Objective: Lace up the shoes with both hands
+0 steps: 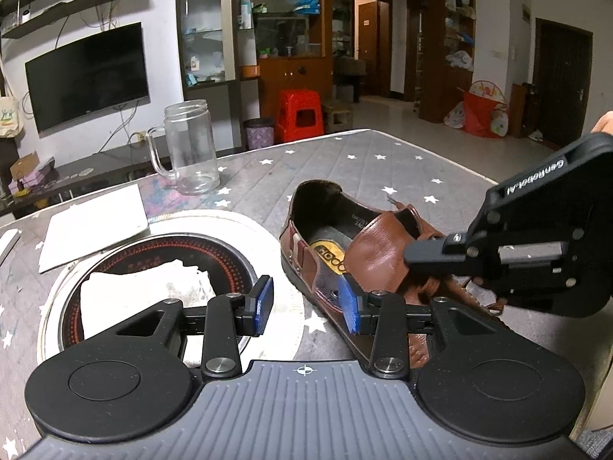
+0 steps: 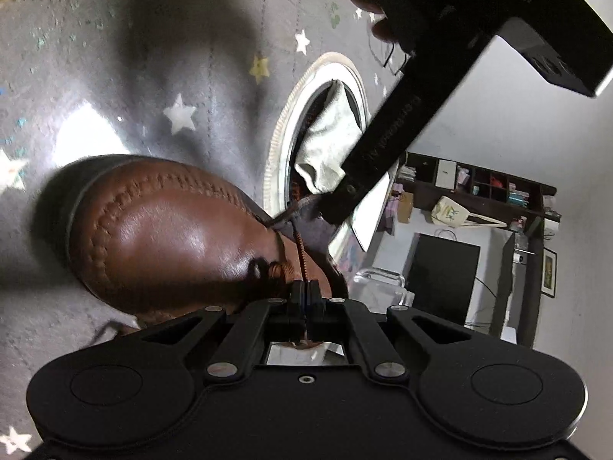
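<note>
A brown leather shoe [image 1: 367, 245] lies on the star-patterned table, heel far, toe near me; its toe cap fills the right wrist view [image 2: 164, 230]. My left gripper [image 1: 308, 304] is open and empty, its blue pads [image 1: 264, 306] beside the shoe's left side. My right gripper [image 2: 304, 291] is shut on the brown shoelace [image 2: 300, 253], which runs up from the shoe's eyelets. In the left wrist view the right gripper [image 1: 417, 257] reaches over the shoe's tongue from the right. The left gripper's body also shows in the right wrist view [image 2: 383, 145].
A round inset burner [image 1: 161, 260] with a white cloth [image 1: 141, 291] lies left of the shoe. A glass mug [image 1: 187, 149] and a white sheet of paper [image 1: 95, 222] sit further back left. The table edge [image 1: 440, 153] is at the far right.
</note>
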Demonstrator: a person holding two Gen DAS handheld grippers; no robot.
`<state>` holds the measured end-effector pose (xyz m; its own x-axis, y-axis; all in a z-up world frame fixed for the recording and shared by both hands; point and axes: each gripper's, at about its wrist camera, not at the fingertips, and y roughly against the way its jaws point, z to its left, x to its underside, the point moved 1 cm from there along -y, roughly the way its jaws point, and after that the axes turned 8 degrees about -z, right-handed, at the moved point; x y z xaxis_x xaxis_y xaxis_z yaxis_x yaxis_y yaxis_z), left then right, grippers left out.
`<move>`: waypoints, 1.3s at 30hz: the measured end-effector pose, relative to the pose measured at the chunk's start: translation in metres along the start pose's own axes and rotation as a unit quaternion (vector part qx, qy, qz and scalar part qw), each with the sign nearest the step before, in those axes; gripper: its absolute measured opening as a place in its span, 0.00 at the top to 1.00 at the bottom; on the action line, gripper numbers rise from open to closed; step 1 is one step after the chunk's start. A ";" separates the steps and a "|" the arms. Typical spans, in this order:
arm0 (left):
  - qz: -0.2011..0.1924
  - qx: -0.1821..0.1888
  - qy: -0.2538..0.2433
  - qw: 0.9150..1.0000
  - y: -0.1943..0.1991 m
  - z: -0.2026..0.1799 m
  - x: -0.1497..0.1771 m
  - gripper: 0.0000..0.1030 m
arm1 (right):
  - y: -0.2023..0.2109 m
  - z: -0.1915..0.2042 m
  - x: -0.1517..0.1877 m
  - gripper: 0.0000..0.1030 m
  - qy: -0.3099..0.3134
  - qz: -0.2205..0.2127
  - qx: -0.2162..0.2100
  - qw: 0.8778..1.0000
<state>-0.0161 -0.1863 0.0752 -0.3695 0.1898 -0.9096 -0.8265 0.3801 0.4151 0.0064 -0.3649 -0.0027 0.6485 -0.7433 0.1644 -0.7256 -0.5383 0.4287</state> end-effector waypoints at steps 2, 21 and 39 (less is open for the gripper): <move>-0.003 0.001 -0.002 1.000 0.001 -0.002 -0.001 0.62 | 0.000 -0.002 -0.002 0.99 -0.007 -0.004 -0.001 1.000; 0.021 0.053 -0.085 0.995 0.000 -0.028 0.006 0.78 | 0.014 -0.003 -0.008 0.99 -0.052 -0.007 -0.004 0.999; 0.027 0.050 -0.106 0.993 -0.006 -0.040 0.012 0.97 | 0.017 -0.007 -0.011 0.99 -0.073 -0.006 0.005 0.997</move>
<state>-0.0327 -0.2225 0.0616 -0.3063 0.3941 -0.8666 -0.7574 0.4505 0.4726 -0.0110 -0.3633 0.0086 0.6173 -0.7863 0.0274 -0.7203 -0.5508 0.4215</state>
